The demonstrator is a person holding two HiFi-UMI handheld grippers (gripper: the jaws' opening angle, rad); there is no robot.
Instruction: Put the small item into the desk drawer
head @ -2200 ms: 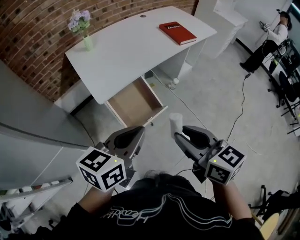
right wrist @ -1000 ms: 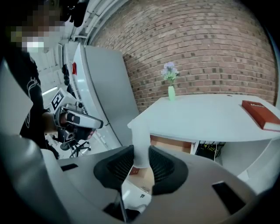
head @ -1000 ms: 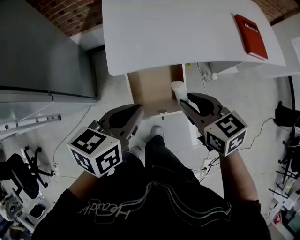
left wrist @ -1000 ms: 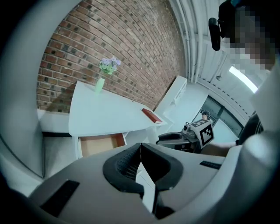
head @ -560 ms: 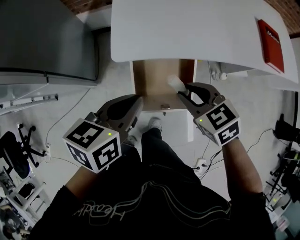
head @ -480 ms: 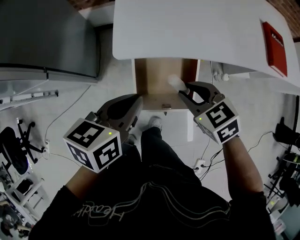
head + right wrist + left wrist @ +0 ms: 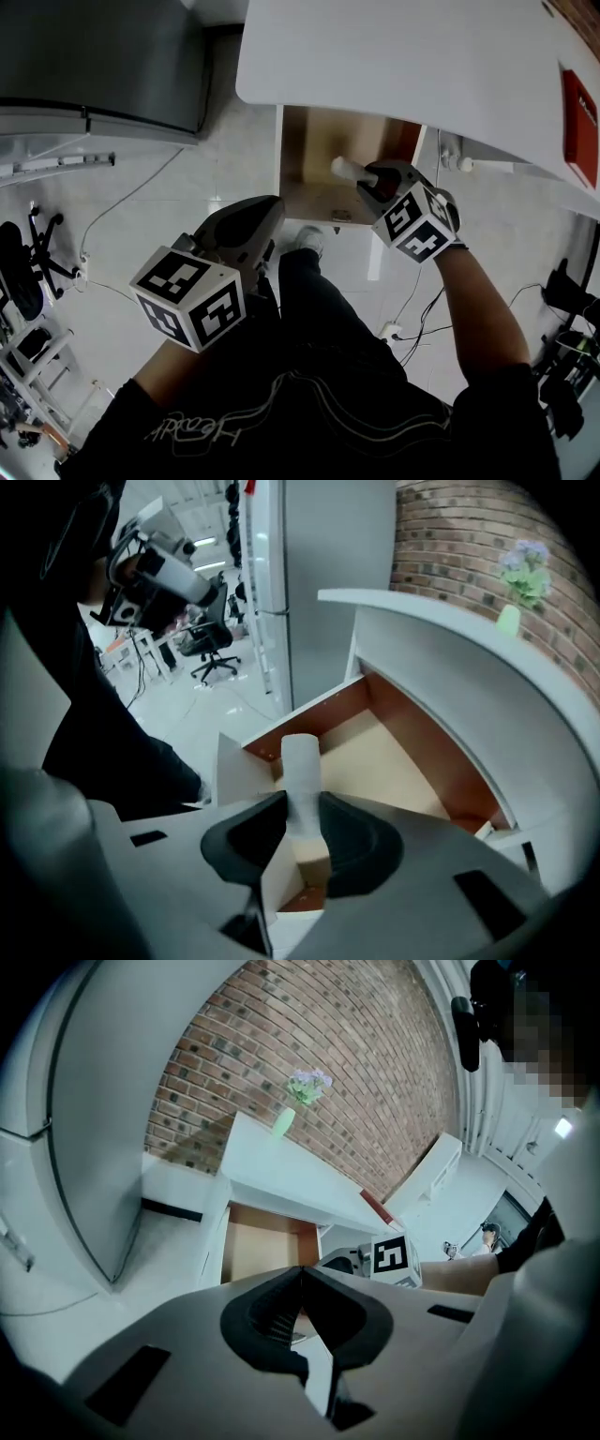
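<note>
A small white cylinder point(image 7: 344, 169) point(image 7: 301, 757) is pinched between the jaws of my right gripper point(image 7: 366, 180) point(image 7: 302, 816), which is shut on it. It hangs above the open wooden drawer point(image 7: 307, 150) point(image 7: 380, 759) under the white desk point(image 7: 403, 56), over the drawer's front right part and apart from its floor. My left gripper point(image 7: 265, 210) point(image 7: 301, 1271) is held lower left of the drawer, above the floor, with its jaws shut and nothing in them. The drawer point(image 7: 265, 1251) also shows past the left jaws.
A red book point(image 7: 581, 112) lies at the desk's far right. A vase of flowers point(image 7: 513, 611) point(image 7: 286, 1119) stands at the desk's end by the brick wall. A tall grey cabinet point(image 7: 94, 66) stands left of the desk. Cables point(image 7: 412, 323) trail on the floor.
My right gripper has carried the white cylinder forward and down, from beside the drawer's right front corner to over its inside. The left gripper has stayed low and shut.
</note>
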